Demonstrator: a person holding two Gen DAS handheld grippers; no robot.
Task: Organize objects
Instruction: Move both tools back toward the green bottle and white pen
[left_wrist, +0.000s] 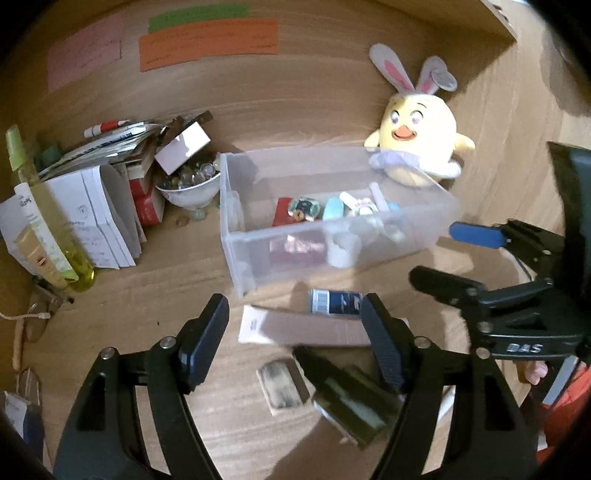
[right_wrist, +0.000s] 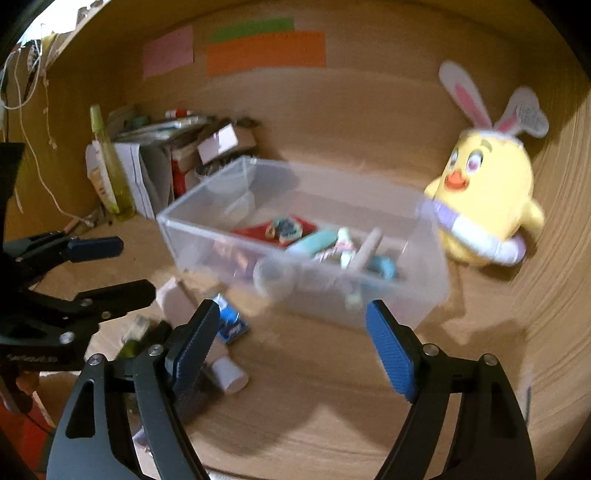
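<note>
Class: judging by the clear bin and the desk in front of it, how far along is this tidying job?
Done: several small items lie in the clear bin. In hand: nothing; left claw and right claw are open. Left: the blue packet, white box and other pieces before it.

A wooden worktop (left_wrist: 192, 295) carries a clear plastic bin (left_wrist: 236, 221) near its middle. A yellow plush chick (left_wrist: 421, 140) sits behind the bin's right end. Left of the bin stand a bowl of glass beads (left_wrist: 188, 184), stacked papers (left_wrist: 92, 206) and a green bottle (left_wrist: 48, 214). In front lie a white box (left_wrist: 295, 328) and a small blue packet (left_wrist: 334, 301).
</note>
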